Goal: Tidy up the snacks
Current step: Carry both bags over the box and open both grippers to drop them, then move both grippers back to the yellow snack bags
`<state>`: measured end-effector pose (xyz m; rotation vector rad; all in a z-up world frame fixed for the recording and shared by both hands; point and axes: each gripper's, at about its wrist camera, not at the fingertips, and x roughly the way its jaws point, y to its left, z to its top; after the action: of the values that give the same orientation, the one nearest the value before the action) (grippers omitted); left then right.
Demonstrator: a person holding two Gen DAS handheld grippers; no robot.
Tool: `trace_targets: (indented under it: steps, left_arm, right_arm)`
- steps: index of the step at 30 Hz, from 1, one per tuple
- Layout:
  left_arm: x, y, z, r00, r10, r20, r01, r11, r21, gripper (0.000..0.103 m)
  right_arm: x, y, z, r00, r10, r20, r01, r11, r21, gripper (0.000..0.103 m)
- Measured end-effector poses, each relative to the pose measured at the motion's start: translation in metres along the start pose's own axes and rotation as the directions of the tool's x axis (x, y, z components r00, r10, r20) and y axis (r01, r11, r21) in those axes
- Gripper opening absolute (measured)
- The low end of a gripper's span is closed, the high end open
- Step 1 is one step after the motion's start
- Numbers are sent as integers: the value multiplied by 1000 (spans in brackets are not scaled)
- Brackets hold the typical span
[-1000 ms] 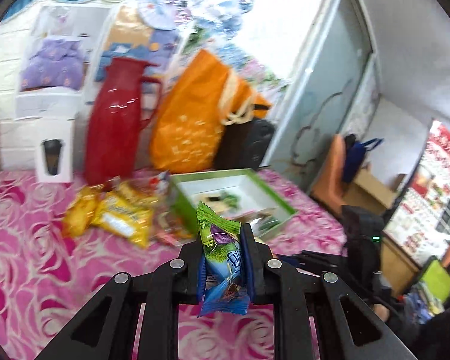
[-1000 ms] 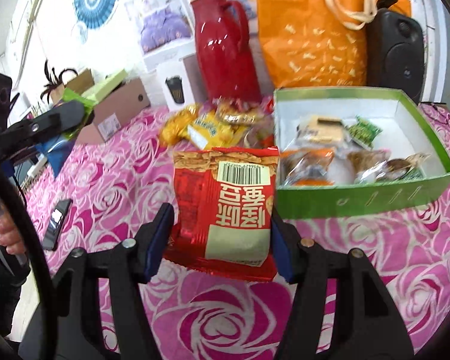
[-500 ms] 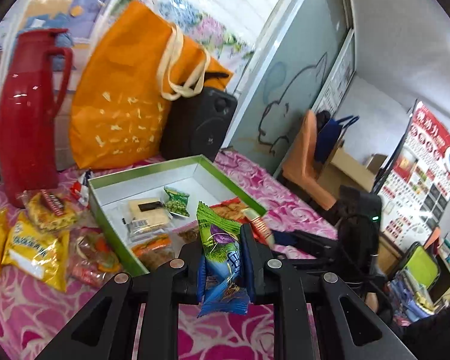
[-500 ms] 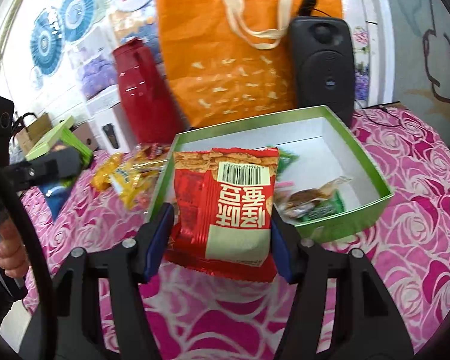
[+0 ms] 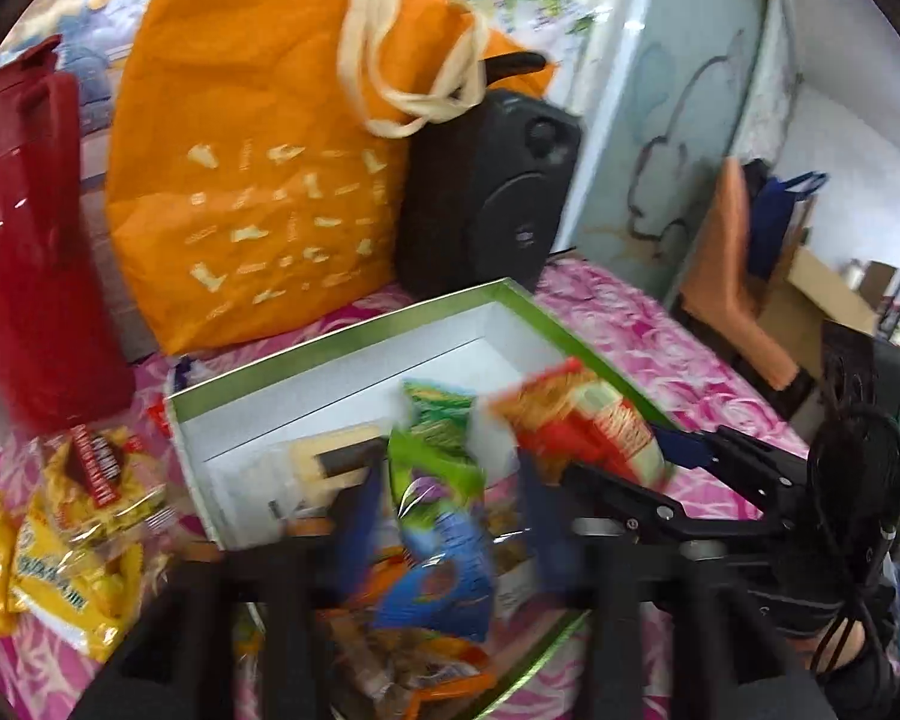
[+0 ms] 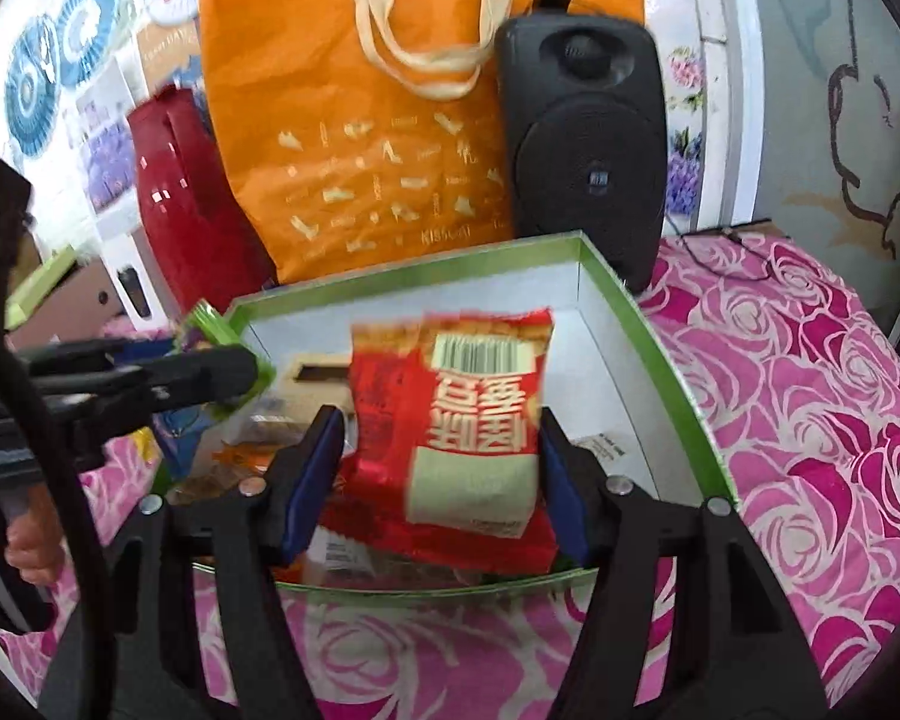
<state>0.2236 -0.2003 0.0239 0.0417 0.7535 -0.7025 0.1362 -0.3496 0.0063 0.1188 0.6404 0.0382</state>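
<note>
Snacks go into the green box (image 6: 660, 354), which lies directly under both my tools. My right gripper (image 6: 438, 468) is opening around the upright red packet (image 6: 462, 420); my left gripper (image 5: 444, 516) is opening too, its blue-green packet (image 5: 438, 546) loose between the jaws.

Bright even indoor light, heavy fisheye warp w/ dark corners, motion blur near centre.

Both grippers: black plastic linkage arms, silver screws at pivots, blue pads on the finger insides. Right gripper (image 6: 441, 477) at frame bottom; left gripper (image 5: 444, 531) blurred. Black cable loops lower right of left view.
</note>
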Motion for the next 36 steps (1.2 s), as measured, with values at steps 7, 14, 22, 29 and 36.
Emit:
trace_targets:
  steps: [7,14,22,29,36]
  left_arm:
    - [-12,10,-4,986,161,43,-160,987,-15,97]
    - [-38,10,-9,975,216,59,-216,976,-13,97]
    - [-86,13,-19,952,295,84,-294,956,-20,97]
    - [-133,32,-38,931,345,116,-341,938,-57,97]
    - [-188,89,-76,893,435,119,-412,894,-174,97]
  right_arm:
    - [1,9,-12,1000,-22,-5,22,998,-61,102]
    - [-21,23,-9,1000,-14,16,15,998,-59,102]
    - [-52,57,-5,999,33,32,-30,997,-75,102]
    - [-75,102,-1,996,79,43,-74,991,-108,102]
    - [-67,150,-14,985,169,-20,-170,981,-93,102]
